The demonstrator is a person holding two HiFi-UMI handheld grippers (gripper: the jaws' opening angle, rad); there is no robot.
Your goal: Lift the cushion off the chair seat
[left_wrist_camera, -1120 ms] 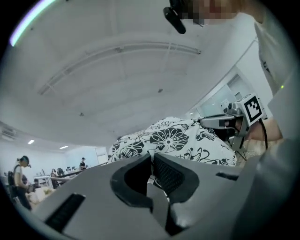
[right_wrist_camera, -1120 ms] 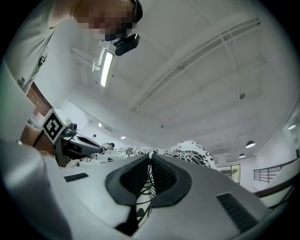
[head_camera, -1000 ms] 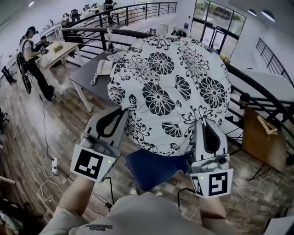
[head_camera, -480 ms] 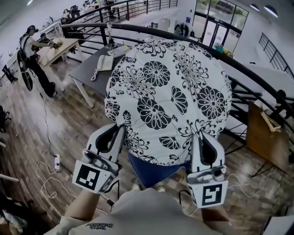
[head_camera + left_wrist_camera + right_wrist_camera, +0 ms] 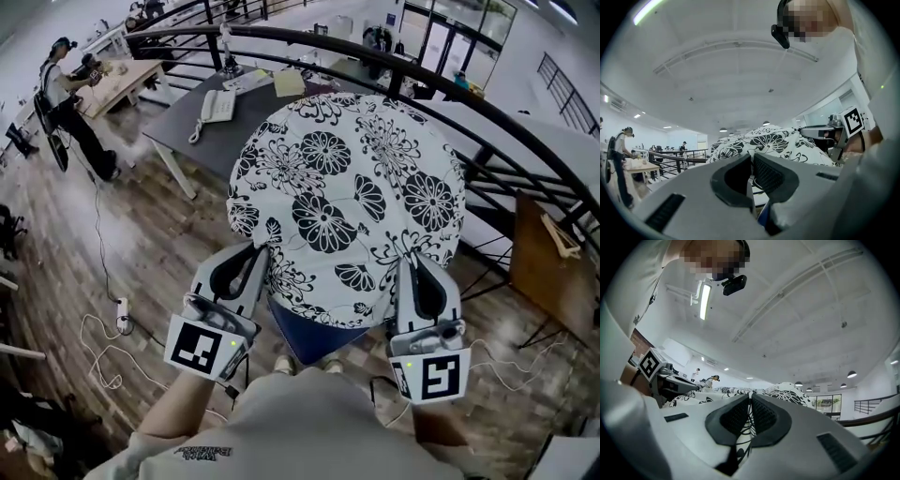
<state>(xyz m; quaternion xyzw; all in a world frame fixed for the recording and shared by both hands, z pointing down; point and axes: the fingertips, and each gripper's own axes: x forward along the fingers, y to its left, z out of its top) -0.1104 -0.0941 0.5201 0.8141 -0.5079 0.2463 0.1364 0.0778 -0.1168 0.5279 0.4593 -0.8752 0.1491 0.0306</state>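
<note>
Black-and-white cushion point(image 5: 347, 197) | left tongs point(image 5: 262, 255), right tongs point(image 5: 410, 264) pinching its edge | chair seat point(image 5: 314, 337) mostly hidden

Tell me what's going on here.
A person works a claw in each hand and has the round floral cushion pinched by its near edge. The left claw and the right claw are both shut on the fabric. The cushion is held up above the blue chair seat, which shows beneath it.
</note>
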